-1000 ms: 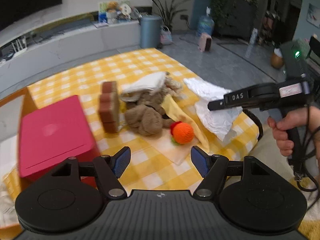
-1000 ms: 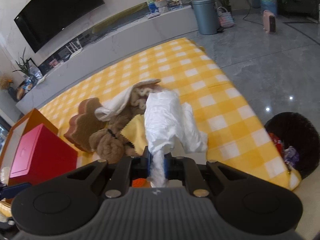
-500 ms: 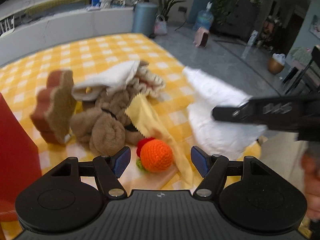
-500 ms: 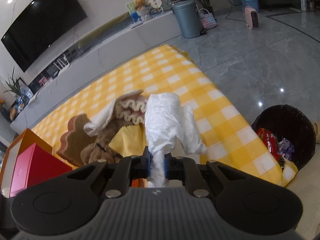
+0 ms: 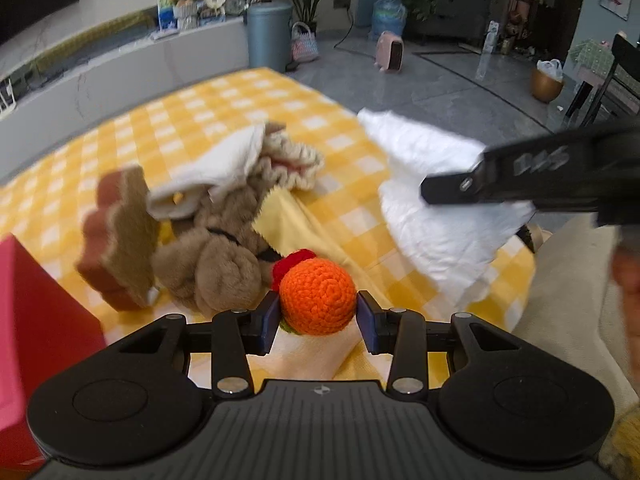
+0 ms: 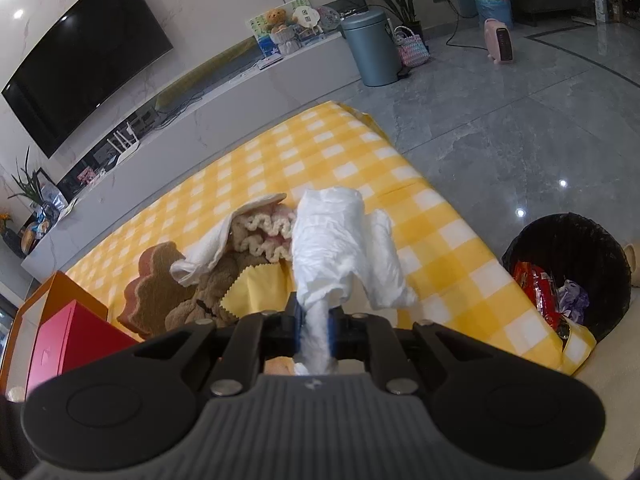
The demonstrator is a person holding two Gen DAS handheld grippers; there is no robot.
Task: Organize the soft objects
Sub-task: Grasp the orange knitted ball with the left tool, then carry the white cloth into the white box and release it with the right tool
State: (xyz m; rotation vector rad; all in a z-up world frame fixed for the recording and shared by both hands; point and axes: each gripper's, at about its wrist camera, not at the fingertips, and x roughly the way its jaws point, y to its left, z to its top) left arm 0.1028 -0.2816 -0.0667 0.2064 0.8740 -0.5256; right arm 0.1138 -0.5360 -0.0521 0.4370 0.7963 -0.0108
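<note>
The left gripper (image 5: 318, 314) has its jaws closed against both sides of the orange crochet ball (image 5: 318, 298), near the surface's (image 6: 448, 240) front edge. The right gripper (image 6: 314, 326) pinches a white cloth (image 6: 336, 240) tight, holding it above the surface. Behind the ball lie a brown plush toy (image 5: 218, 264) and a yellow cloth (image 5: 284, 220).

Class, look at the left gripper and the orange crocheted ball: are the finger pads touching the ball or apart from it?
Touching. In the left wrist view, the left gripper has both blue pads pressed against the sides of the orange crocheted ball, with no gap on either side.
</note>
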